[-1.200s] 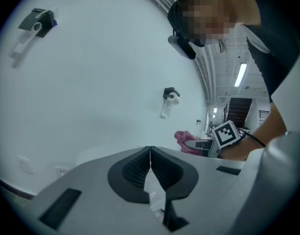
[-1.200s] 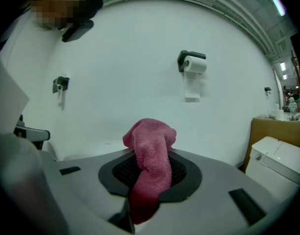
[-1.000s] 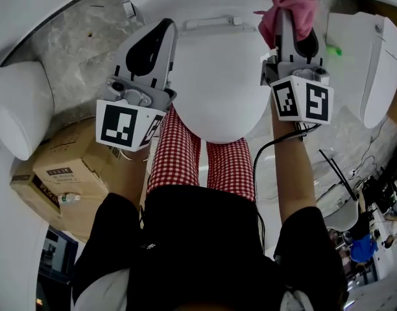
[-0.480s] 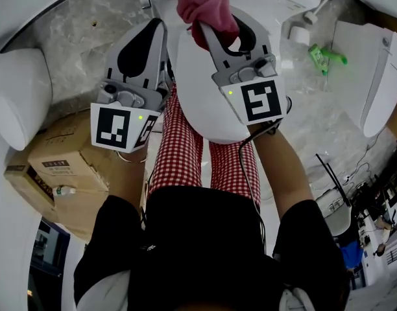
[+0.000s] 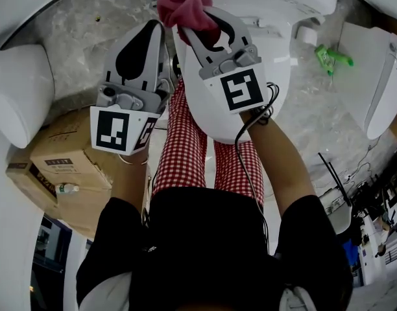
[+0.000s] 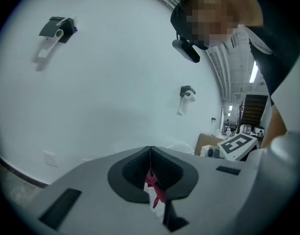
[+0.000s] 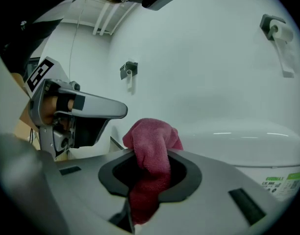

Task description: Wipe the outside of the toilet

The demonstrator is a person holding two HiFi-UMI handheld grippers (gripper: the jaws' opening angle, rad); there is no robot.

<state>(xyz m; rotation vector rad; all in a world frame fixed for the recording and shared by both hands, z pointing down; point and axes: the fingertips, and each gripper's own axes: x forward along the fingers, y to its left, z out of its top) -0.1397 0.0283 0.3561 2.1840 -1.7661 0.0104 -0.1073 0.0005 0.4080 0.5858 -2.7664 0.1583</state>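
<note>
We stand over the toilet (image 5: 208, 118). Its long axis runs from the tank at the head view's top edge down to us, and its rounded front points at our red-checked legs (image 5: 179, 154). Its shell is smooth, glossy white, and the lid is a plain oval.

The right gripper (image 5: 195, 34) is clenched on a pink cloth (image 5: 182, 2). The cloth is soft, nubbly terry, bunched into a lump above the jaw tips with a tail hanging down between the dark pads. It sits at the toilet's rear left corner, where lid meets tank; we cannot tell whether it presses on the porcelain.

The left gripper (image 5: 153, 34) hovers just beside it off the toilet's left side. Its jaws are closed tip to tip on nothing.

A second ago the cloth was at the lid's rear right. It has since swept across to the left, while the left gripper has hardly shifted.

A cardboard box (image 5: 62, 161) lies on the grey marble floor (image 5: 75, 31).
</note>
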